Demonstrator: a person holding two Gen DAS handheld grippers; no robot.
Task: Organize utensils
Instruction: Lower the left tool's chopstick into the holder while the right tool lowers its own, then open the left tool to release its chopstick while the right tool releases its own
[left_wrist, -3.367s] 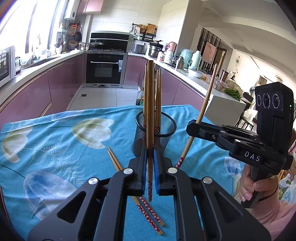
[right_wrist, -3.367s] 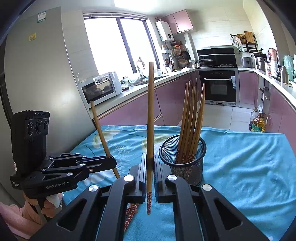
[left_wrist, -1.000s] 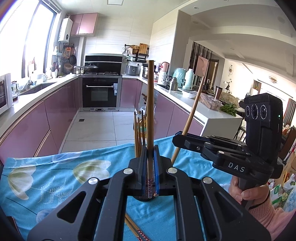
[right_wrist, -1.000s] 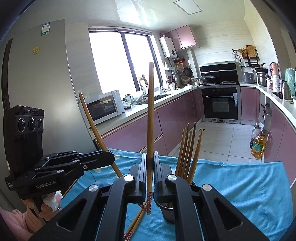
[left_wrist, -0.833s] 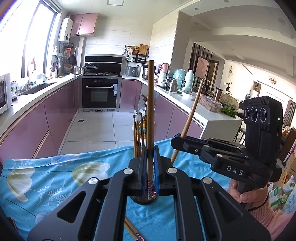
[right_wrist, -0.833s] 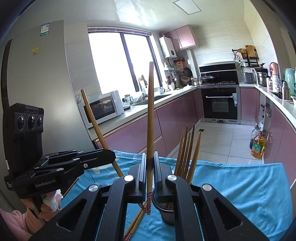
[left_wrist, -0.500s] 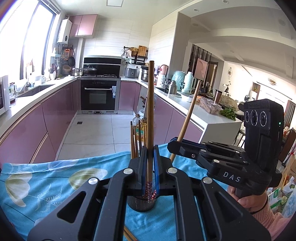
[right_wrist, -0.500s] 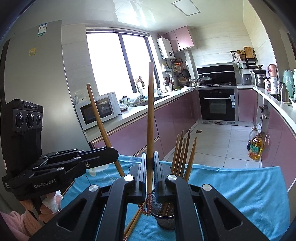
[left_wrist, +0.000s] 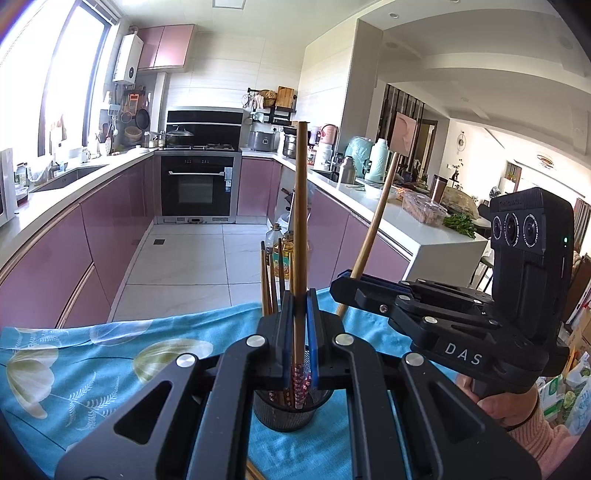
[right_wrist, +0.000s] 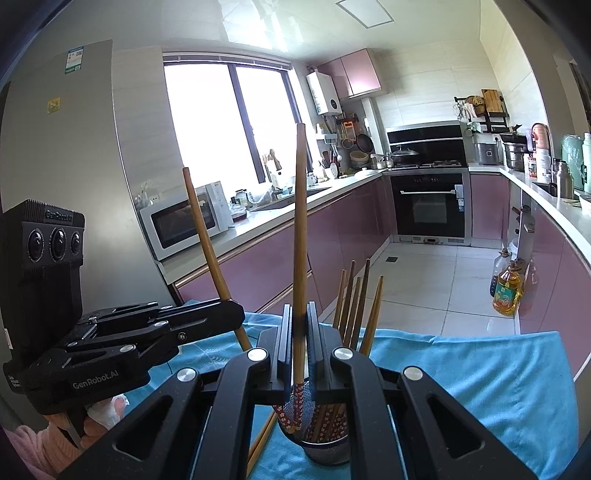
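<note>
Left gripper (left_wrist: 299, 332) nearer mesh holder (left_wrist: 286, 410)

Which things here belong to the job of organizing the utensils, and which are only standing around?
Belong to the job:
- left gripper, shut on a chopstick
- right gripper, shut on another chopstick
- mesh holder with chopsticks in it
- loose chopsticks on the blue cloth

Only standing around:
- microwave
- oven
- oil bottle on the floor
</note>
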